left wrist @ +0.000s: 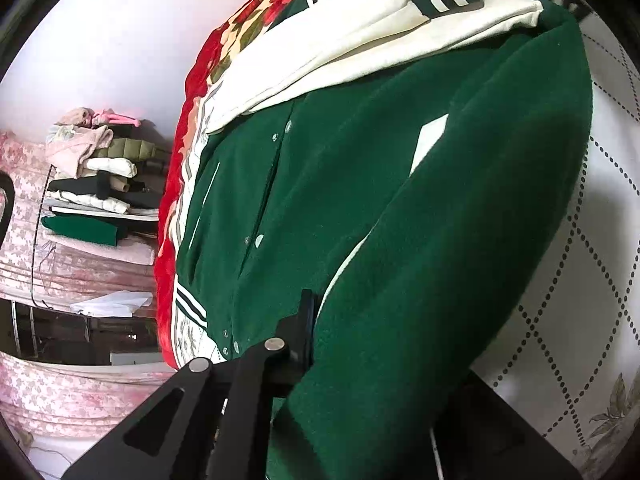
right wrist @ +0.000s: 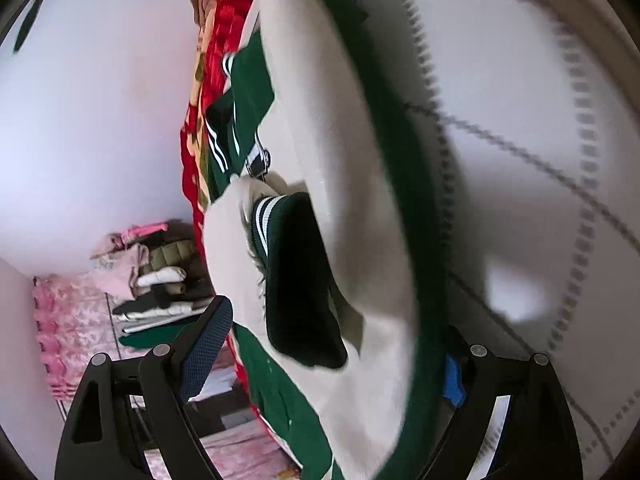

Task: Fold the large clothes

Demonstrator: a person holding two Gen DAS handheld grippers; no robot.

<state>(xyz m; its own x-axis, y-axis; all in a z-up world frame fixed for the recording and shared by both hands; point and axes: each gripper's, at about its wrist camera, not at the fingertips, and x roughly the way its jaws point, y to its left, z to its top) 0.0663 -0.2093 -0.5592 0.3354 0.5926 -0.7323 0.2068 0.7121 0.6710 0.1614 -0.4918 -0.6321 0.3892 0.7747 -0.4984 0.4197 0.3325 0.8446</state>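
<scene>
Left wrist view is looking along the left gripper [left wrist: 320, 344], whose black fingers are clamping a fold of the green jacket [left wrist: 360, 208] — the fleece is bulging over the near finger and hiding the far one. The jacket is lying spread on a red floral blanket [left wrist: 192, 128], its snap-button front facing up and a cream sleeve [left wrist: 360, 40] with a striped cuff lying across the upper part. To the right, a white quilted bedspread [left wrist: 592, 280] is showing beside the jacket. In the background a pile of folded clothes [left wrist: 100, 176] is sitting on pink bedding [left wrist: 60, 264]. In the right wrist view the right gripper [right wrist: 340, 336] is standing with its fingers wide apart — the cream sleeve and its dark striped cuff [right wrist: 296, 272] are hanging between them, and the blur is making it impossible to tell whether either finger is touching the cloth.
</scene>
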